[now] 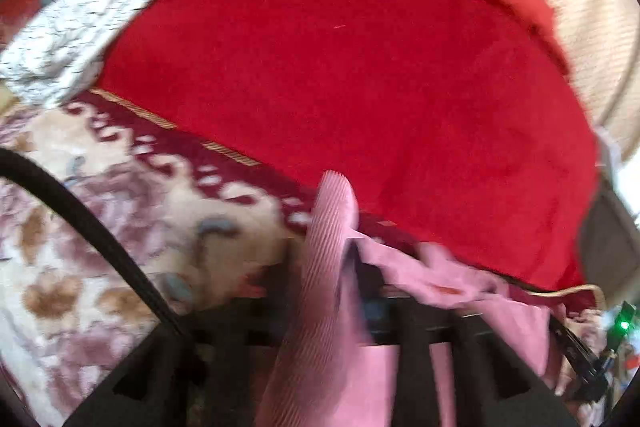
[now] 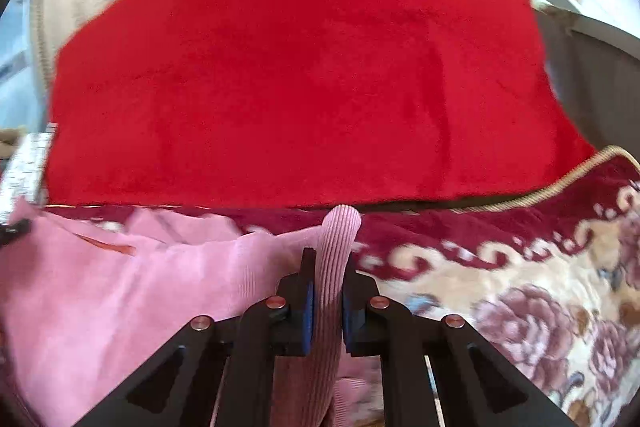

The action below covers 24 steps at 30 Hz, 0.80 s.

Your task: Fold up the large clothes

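Observation:
A pink ribbed garment (image 2: 100,291) hangs between both grippers over a floral blanket. My right gripper (image 2: 327,303) is shut on a ribbed pink edge of it that sticks up between the fingers. My left gripper (image 1: 352,291) is shut on another ribbed pink edge (image 1: 332,227), and the cloth drapes over its fingers and hides them. The left view is blurred.
A large red fleece blanket (image 1: 360,67) covers the far half of the bed. The floral blanket (image 1: 80,227) with a dark red border lies near me. A white patterned cloth (image 1: 64,35) is bunched at far left. A black cable (image 1: 80,215) crosses the left view.

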Available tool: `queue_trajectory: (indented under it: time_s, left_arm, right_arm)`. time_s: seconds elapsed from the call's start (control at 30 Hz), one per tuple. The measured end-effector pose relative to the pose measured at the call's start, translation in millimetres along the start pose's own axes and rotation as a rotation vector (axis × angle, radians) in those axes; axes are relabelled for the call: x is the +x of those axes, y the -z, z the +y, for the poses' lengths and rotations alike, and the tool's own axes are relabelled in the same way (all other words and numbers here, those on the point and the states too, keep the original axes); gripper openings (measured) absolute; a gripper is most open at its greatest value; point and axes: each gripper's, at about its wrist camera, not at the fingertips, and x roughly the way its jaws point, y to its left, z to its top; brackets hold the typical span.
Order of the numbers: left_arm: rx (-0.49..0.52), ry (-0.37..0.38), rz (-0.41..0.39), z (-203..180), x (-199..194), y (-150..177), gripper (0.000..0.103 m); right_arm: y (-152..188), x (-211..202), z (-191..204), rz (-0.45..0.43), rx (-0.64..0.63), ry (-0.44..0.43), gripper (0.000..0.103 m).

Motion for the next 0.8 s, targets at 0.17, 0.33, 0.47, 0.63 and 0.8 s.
queue_trajectory:
  time_s: [0.17,0.33,0.47,0.63,0.8]
  left_arm:
    - [-0.176,-0.122,0.042,42.7,5.6,2.0,0.070]
    - [-0.052,-0.121,-0.069,12.9,-34.2,4.5,0.070]
    - [0.175,-0.169,-0.130,-36.5,-57.0,28.0,0.074]
    - [0.346,-0.151,-0.146,-72.1,-82.0,73.0,0.079]
    - [0.391,-0.150,-0.165,-82.9,-101.9,98.5,0.079]
  right_arm:
    - [26.8,50.9,-57.5,0.255,0.281,-0.029,0.013]
    - [11.9,2.4,-102.2,0.135,0.521,-0.223,0.017]
    - [2.2,-54.9,-82.5,0.016,0.429,-0.328,0.023]
    - [27.4,-107.0,-23.8,-0.078,0.220,-0.360,0.085]
    - [54.6,-121.6,19.5,-0.043,0.075,-0.360,0.069]
